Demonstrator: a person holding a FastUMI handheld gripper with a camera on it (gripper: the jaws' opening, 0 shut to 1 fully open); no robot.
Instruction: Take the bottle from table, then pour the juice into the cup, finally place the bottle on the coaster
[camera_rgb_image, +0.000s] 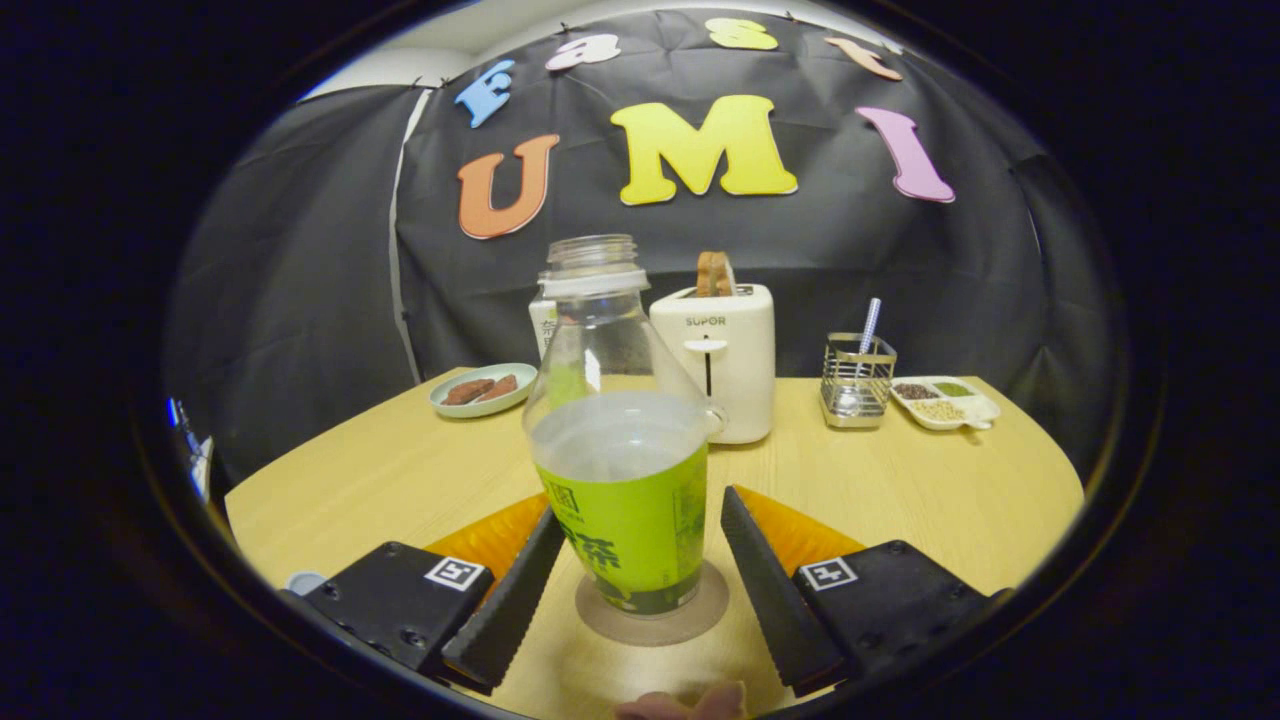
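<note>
— Already the bottle (622, 450) is seen standing on the coaster (652, 618), lower centre, between the gripper (640, 590) fingers, which are spread and grip nothing.

— Tipping is risked if a finger (508, 595) is dragged against it during withdrawal.

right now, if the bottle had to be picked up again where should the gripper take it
Grip the bottle on its green-labelled lower body, coming in level from the near side. It stands upright on the coaster, walls straight there, shoulder tapering above. The gripper fingers already flank it, open and apart from it.
</note>
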